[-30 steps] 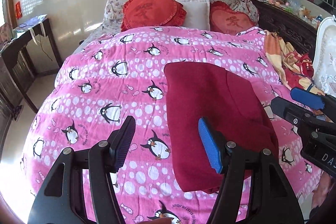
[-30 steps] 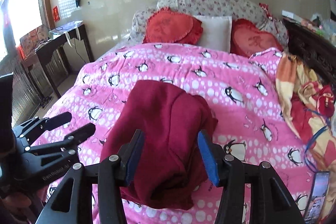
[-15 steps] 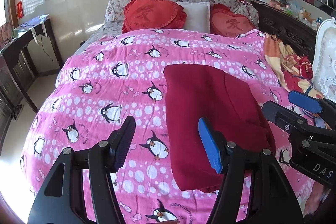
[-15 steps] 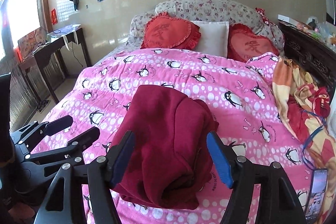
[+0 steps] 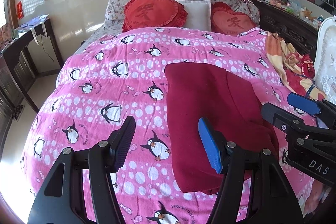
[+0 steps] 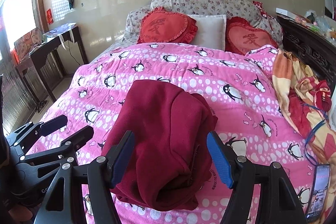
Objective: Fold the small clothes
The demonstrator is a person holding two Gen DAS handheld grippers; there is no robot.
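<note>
Lying folded into a thick bundle on the pink penguin-print bedspread, the dark red fleece garment appears nearly finished; left tongs and right tongs gape wide, empty.

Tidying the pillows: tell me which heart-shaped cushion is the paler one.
The red heart-shaped cushion right of the white pillow; the other cushion is deeper red.

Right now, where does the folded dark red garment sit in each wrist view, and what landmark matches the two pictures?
Left wrist: the dark red garment lies right of centre on the pink penguin quilt, behind the right finger.
Right wrist: the garment lies at centre, low, seen between the open fingers.
Shared landmark: the white pillow between two red heart cushions.
</note>
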